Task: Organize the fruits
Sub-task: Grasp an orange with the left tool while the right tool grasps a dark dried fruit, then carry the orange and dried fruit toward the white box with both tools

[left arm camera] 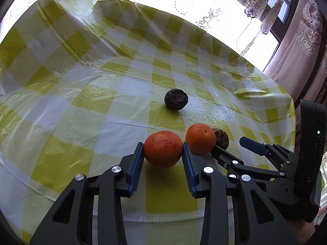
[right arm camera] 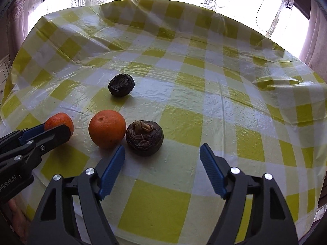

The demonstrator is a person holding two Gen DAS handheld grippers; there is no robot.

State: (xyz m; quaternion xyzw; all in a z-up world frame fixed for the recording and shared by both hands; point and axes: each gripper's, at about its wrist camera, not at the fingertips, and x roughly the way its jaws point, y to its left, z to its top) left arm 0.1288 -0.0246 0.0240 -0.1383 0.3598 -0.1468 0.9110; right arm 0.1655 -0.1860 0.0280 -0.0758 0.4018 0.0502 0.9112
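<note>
Orange and near-black fruit, two of each, sit on the yellow-checked table (right arm camera: 184,122) as I work both tongs. My left tongs (left arm camera: 162,150) pinch the darker orange (left arm camera: 163,148) between their blue pads, the paler orange (right arm camera: 107,128) just beside it; my right tongs (right arm camera: 162,155) stand spread and empty, just short of the near dark bulb (right arm camera: 144,137), with the far dark bulb (right arm camera: 121,85) well apart. Only the right view shows that near bulb whole; in the left view the paler orange half hides it.
</note>
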